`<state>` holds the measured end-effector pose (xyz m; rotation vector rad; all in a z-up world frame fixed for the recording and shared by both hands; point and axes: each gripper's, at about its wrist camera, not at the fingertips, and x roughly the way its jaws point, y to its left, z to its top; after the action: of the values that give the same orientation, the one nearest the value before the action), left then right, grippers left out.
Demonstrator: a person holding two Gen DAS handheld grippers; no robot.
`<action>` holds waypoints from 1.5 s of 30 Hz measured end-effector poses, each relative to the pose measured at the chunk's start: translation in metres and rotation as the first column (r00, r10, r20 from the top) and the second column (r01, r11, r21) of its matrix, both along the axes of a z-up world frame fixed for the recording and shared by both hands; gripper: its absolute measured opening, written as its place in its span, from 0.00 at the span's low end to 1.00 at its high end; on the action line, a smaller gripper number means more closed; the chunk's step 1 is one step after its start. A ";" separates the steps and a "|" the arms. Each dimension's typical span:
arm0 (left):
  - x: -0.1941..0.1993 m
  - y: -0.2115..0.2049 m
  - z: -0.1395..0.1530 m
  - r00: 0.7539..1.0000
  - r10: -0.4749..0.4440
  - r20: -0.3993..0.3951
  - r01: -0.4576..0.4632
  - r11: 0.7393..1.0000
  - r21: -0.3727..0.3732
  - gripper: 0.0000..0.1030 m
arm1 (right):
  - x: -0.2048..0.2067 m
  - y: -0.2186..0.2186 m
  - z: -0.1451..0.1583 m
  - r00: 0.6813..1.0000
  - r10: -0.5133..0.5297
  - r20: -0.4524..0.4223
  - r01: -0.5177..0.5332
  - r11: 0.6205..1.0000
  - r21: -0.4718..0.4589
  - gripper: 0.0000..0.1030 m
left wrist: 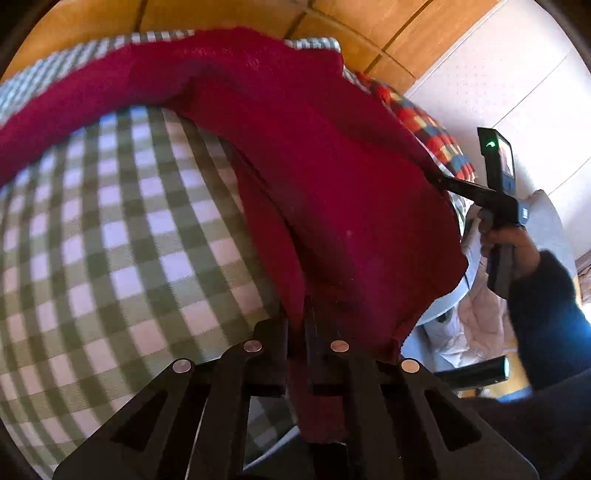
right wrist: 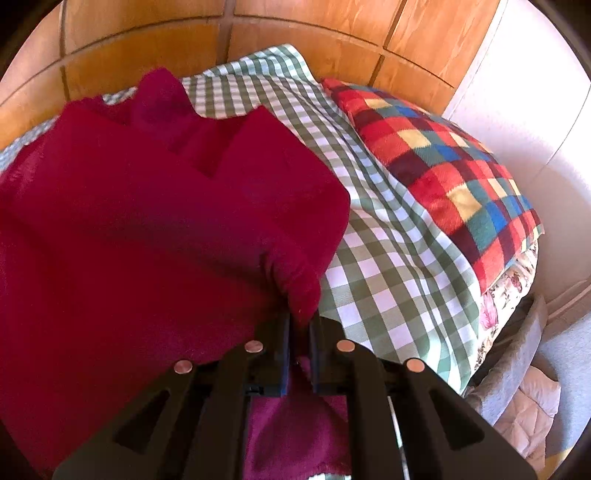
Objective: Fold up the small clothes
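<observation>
Left wrist view: left claw (left wrist: 295, 332) pressed together on a fold of the red sweater (left wrist: 314, 177), cloth pinched between both fingers (left wrist: 275, 343) and trailing back below them. Sweater lifted off the checked sheet (left wrist: 122, 236), stretching from the claw up and leftward as a long band, and rightward to the right claw (left wrist: 439, 181), which grips its far edge. Beyond that edge, a hand (left wrist: 513, 247) in a dark sleeve (left wrist: 550, 314) around the right claw's handle. Past the sweater, a sliver of plaid blanket (left wrist: 432, 129) and a wooden wall (left wrist: 229, 14). Motion blur throughout.

Right wrist view: right claw (right wrist: 300, 332) closed tight on a bunched corner of the sweater (right wrist: 147, 221), cloth pinched between its fingers (right wrist: 279, 339). Left of that claw, sweater spread wide over the sheet (right wrist: 388, 258), collar toward the wooden wall (right wrist: 147, 40). Right of the sweater, bare sheet, then the plaid blanket (right wrist: 443, 166) at the bed's edge.
</observation>
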<state>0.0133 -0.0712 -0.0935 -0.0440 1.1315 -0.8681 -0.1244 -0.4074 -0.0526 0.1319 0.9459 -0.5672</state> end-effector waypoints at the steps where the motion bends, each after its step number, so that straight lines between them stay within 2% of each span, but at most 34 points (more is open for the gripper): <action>1: -0.001 0.008 0.006 1.000 0.014 0.023 -0.014 1.000 -0.010 0.05 | -0.003 0.006 0.005 1.000 0.019 0.012 -0.019 1.000 0.001 0.07; 4: -0.001 0.054 0.025 0.993 0.088 0.080 -0.086 0.996 -0.020 0.05 | -0.015 0.027 0.019 0.994 0.096 0.051 -0.098 0.995 0.033 0.07; 8: -0.021 0.107 0.031 0.982 0.155 0.104 -0.158 0.987 0.019 0.05 | -0.024 0.073 0.020 0.967 0.246 0.065 -0.251 0.964 0.092 0.07; 11: -0.046 0.137 0.019 0.980 0.183 0.078 -0.188 0.980 0.069 0.05 | -0.024 0.112 0.008 0.934 0.356 0.019 -0.356 0.928 0.110 0.07; 14: -0.071 0.162 -0.003 0.975 0.220 0.016 -0.220 0.968 0.124 0.05 | -0.029 0.129 -0.004 0.909 0.415 -0.035 -0.407 0.904 0.128 0.07; 16: -0.072 0.171 -0.012 0.968 0.249 -0.014 -0.244 0.958 0.149 0.04 | -0.032 0.137 -0.011 0.886 0.458 -0.066 -0.445 0.882 0.154 0.07; 17: -0.070 0.179 -0.012 0.962 0.271 -0.028 -0.265 0.954 0.141 0.04 | -0.033 0.138 -0.012 0.882 0.465 -0.074 -0.452 0.880 0.148 0.07; 19: -0.060 0.196 -0.004 0.948 0.317 -0.035 -0.314 0.946 0.081 0.07 | -0.028 0.136 -0.011 0.881 0.466 -0.084 -0.448 0.878 0.169 0.11; 20: -0.052 0.205 0.003 0.938 0.345 -0.022 -0.344 0.938 0.054 0.11 | -0.024 0.132 -0.008 0.884 0.460 -0.079 -0.443 0.881 0.169 0.14; 22: -0.023 0.220 0.022 0.895 0.443 0.060 -0.446 0.894 0.050 0.27 | -0.017 0.126 0.006 0.886 0.461 -0.046 -0.449 0.879 0.162 0.44; 23: -0.013 0.224 0.027 0.879 0.469 0.084 -0.473 0.880 0.048 0.29 | -0.011 0.123 0.017 0.890 0.456 -0.012 -0.450 0.882 0.137 0.63; 25: 0.021 0.231 0.038 0.837 0.523 0.160 -0.538 0.841 0.067 0.29 | -0.001 0.118 0.030 0.890 0.455 0.022 -0.455 0.885 0.102 0.64; 27: 0.056 0.228 0.041 0.810 0.538 0.233 -0.573 0.811 0.119 0.29 | 0.022 0.109 0.042 0.896 0.442 0.048 -0.445 0.893 0.067 0.69; 28: 0.074 0.224 0.043 0.800 0.543 0.255 -0.585 0.799 0.136 0.29 | 0.032 0.103 0.046 0.899 0.434 0.062 -0.438 0.897 0.059 0.70; 30: 0.104 0.224 0.045 0.793 0.549 0.266 -0.594 0.793 0.134 0.29 | 0.062 0.091 0.056 0.908 0.410 0.091 -0.415 0.909 0.049 0.70; 31: 0.120 0.219 0.045 0.788 0.552 0.273 -0.599 0.789 0.136 0.38 | 0.078 0.084 0.061 0.910 0.401 0.104 -0.407 0.912 0.052 0.71; 32: 0.136 0.212 0.045 0.782 0.556 0.283 -0.608 0.781 0.145 0.52 | 0.095 0.077 0.067 0.911 0.396 0.116 -0.404 0.913 0.055 0.71; 34: 0.165 0.198 0.042 0.768 0.558 0.314 -0.620 0.771 0.147 0.56 | 0.134 0.061 0.074 0.911 0.388 0.137 -0.399 0.915 0.060 0.71; 37: 0.212 0.177 0.025 0.791 0.518 0.326 -0.597 0.770 0.225 0.56 | 0.190 0.051 0.084 0.903 0.401 0.153 -0.415 0.907 0.076 0.71; 40: 0.238 0.171 0.010 0.816 0.484 0.315 -0.568 0.774 0.280 0.56 | 0.245 0.050 0.084 0.890 0.437 0.128 -0.448 0.890 0.079 0.71; 45: 0.254 0.172 -0.008 0.852 0.441 0.280 -0.513 0.809 0.286 0.56 | 0.315 0.051 0.058 0.877 0.480 0.013 -0.480 0.877 0.039 0.71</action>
<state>0.2672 0.1006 -0.1010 0.0519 1.0044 -0.1993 0.1905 -0.3561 0.0054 -0.0676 0.9448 -0.0853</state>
